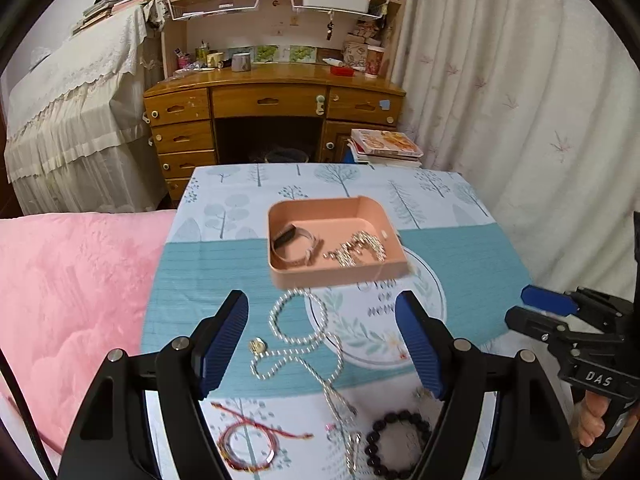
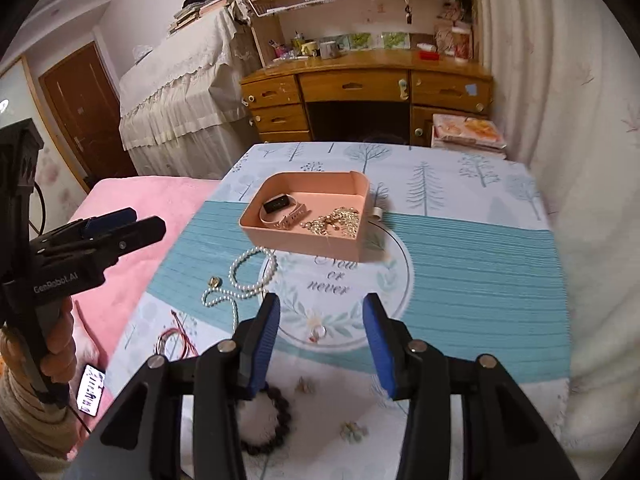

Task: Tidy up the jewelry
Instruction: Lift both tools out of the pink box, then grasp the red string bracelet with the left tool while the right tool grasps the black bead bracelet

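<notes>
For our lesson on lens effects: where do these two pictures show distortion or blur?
Left wrist view: black corners, curtain bowed, pearl necklace smeared by motion. Right wrist view: desk tilted and curved, dark bead bracelet soft near the bottom edge.

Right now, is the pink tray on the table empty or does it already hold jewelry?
Partly filled: the shallow pink plastic tray holds a pink-strapped watch and a tangled gold chain, with bare floor left.

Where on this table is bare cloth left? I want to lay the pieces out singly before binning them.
Free: the teal band right of the pink tray, toward the curtain, and the tree-print strip behind the tray. Crowded: the near left, where the pearl necklace, red cord bracelet and dark bead bracelet lie close together.
</notes>
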Motion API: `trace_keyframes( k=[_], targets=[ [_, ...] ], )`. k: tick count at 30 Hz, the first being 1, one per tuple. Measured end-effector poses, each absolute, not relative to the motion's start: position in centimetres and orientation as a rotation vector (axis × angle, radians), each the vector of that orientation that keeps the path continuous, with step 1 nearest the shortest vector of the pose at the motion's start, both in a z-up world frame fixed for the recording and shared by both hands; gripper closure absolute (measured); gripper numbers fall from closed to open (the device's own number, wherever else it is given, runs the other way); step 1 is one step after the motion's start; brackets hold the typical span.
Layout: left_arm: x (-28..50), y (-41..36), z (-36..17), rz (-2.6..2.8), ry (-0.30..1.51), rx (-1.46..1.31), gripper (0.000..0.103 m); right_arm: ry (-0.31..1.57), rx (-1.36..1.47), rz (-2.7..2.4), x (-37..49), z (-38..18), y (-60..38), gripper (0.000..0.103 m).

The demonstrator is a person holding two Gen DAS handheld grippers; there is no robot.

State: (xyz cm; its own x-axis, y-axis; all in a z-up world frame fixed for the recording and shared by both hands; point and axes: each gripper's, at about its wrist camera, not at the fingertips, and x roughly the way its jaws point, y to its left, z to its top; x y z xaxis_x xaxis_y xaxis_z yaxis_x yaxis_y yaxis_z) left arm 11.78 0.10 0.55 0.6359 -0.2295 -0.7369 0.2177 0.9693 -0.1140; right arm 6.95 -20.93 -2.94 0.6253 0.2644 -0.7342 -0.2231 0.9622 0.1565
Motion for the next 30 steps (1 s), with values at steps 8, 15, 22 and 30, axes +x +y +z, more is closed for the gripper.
trace_keyframes(
  k=[8, 15, 22, 30],
  targets=[
    [7.0, -1.1, -3.0, -0.253, 0.860, 0.050, 0.029, 0.843, -0.006, 0.255, 3.0, -5.7, -20.7, 0.058],
    [4.2, -0.8, -6.4, -0.238, 0.924, 0.056, 0.029, 0.862, -0.071, 0.288, 1.0, -9.0, -19.3, 0.058],
    [2.6, 0.2, -9.9, -0.207, 1.003, 0.055, 0.029, 0.961, -0.092, 0.337, 1.1, -12.5, -17.7, 0.058],
    [1.8, 5.4, -12.3, -0.119, 1.072, -0.058, 0.029, 1.059, -0.138, 0.354, 1.8, -16.1, -15.8, 0.060]
  ],
)
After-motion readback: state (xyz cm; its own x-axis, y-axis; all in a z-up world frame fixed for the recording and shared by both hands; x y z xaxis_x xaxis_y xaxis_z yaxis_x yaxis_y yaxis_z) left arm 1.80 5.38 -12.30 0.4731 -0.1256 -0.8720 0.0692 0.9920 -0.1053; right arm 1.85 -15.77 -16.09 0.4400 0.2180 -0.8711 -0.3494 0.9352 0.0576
